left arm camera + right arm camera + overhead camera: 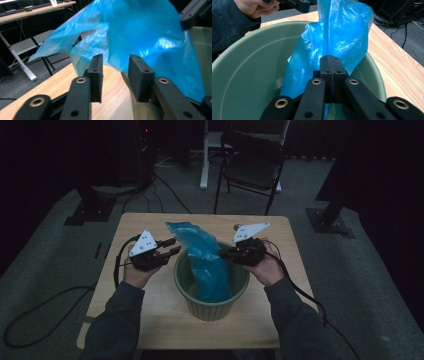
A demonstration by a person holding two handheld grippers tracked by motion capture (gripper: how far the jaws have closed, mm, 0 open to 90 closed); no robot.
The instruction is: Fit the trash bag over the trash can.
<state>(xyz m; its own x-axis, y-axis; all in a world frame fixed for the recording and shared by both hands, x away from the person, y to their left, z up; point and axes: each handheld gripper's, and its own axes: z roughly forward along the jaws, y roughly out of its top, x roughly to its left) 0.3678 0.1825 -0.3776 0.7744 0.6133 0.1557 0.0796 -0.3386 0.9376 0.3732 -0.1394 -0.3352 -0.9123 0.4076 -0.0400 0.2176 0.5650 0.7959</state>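
A crumpled blue plastic bag (205, 260) stands half inside a green ribbed pot (210, 307) at the middle of the wooden table (150, 320). My right gripper (223, 254) meets the bag from the right. In the right gripper view its jaws (332, 65) are pressed together on a fold of the bag (337, 32), over the pot's bowl (249, 75). My left gripper (175, 246) sits just left of the bag's top. Its jaws (115, 75) stand apart with nothing between them, and the bag (140, 32) hangs right behind them.
A black folding chair (252, 165) stands beyond the table's far edge, beside a white stand leg (204, 170). Cables (165, 190) run over the grey floor on the left. The pot takes the table's middle, with bare wood on either side.
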